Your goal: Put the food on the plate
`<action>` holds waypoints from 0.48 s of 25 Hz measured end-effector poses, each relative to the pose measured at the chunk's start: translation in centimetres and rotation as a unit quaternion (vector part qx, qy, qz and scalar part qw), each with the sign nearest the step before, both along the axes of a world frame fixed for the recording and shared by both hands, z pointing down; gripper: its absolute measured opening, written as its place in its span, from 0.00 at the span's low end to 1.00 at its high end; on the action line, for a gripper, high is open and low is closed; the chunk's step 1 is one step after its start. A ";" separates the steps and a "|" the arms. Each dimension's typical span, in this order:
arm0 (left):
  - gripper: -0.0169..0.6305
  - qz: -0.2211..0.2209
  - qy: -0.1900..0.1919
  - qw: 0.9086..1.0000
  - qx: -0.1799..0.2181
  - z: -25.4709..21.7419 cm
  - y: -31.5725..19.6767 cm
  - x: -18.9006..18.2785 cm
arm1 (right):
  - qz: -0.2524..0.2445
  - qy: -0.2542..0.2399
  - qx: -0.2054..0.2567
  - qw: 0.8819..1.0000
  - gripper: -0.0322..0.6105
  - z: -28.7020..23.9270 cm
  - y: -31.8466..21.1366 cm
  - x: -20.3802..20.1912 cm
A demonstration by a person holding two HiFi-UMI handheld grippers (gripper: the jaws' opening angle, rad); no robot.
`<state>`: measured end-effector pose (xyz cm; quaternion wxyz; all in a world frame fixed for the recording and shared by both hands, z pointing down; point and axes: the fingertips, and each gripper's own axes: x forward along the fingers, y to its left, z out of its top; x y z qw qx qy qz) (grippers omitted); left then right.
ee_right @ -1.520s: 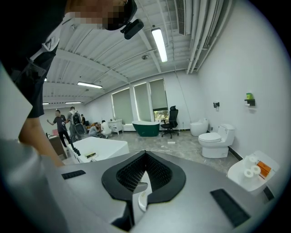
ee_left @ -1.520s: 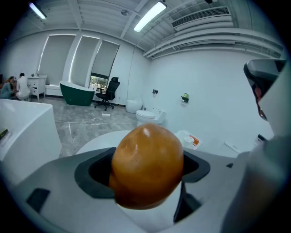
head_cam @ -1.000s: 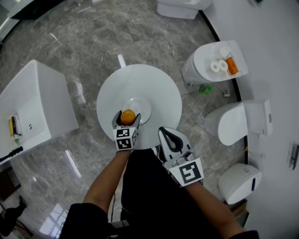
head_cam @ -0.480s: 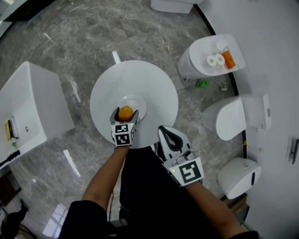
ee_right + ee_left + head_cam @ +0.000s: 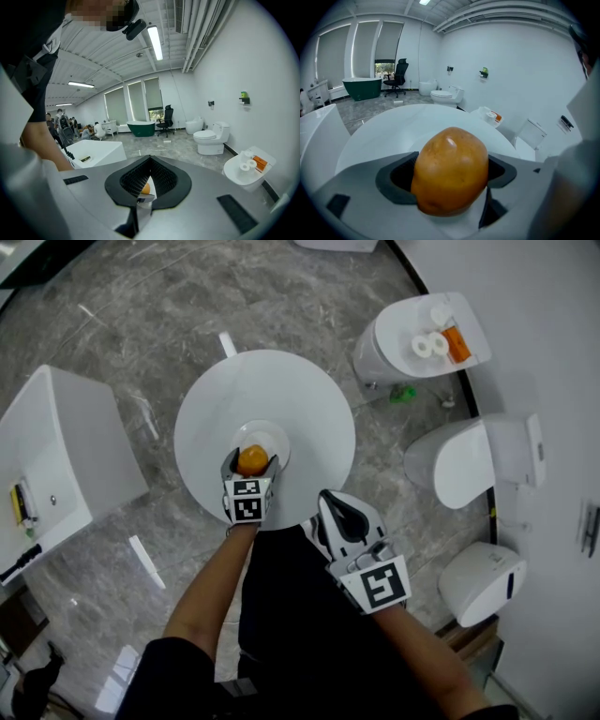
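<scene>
Left gripper (image 5: 250, 465) has its fingers clamped on the orange-brown food (image 5: 450, 171), held right over the near edge of the small white plate (image 5: 274, 434) on the round worktop (image 5: 309, 399). Right gripper (image 5: 330, 509) hangs near-right of the plate, fingers pressed together, nothing in them.

- One orange-brown, rounded piece of food (image 5: 450, 171).
- One small round white plate (image 5: 273, 436).
- One round white table (image 5: 309, 399).
- Two grey two-jaw grippers with marker cubes: left gripper (image 5: 250, 463), right gripper (image 5: 328, 501).
- Three white ceramic fixtures (image 5: 473, 470) in full view along the wall.
- Two white paper rolls (image 5: 429, 345) and one orange packet (image 5: 457, 345), on the farthest fixture.
- One white rectangular tub (image 5: 56, 456).
- One dark green bathtub (image 5: 361, 87).
- One black office chair (image 5: 397, 77).
</scene>
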<state>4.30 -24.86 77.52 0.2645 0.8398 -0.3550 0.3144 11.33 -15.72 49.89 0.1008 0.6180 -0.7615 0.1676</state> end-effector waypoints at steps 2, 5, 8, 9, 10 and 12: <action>0.63 0.008 -0.002 1.000 -0.001 0.3 0.1 0.1 | 0.005 0.000 -0.002 1.000 0.06 0.3 0.2 0.0; 0.63 0.018 -0.002 1.000 0.002 0.4 -0.1 0.2 | 0.002 0.004 -0.002 1.000 0.06 0.7 0.4 -0.6; 0.63 0.032 -0.007 0.999 0.003 0.5 -0.1 0.4 | -0.002 0.004 -0.002 1.000 0.06 0.6 0.6 -1.1; 0.63 0.034 -0.008 0.999 0.004 0.5 -0.1 0.5 | -0.002 0.004 -0.002 1.000 0.06 0.4 0.7 -1.2; 0.63 0.033 -0.007 0.999 0.005 0.3 0.0 0.5 | -0.002 0.003 -0.001 1.000 0.06 0.3 0.7 -1.2; 0.63 0.030 -0.004 1.000 0.009 0.0 0.2 0.4 | -0.003 0.004 0.002 1.000 0.06 0.0 1.0 -1.1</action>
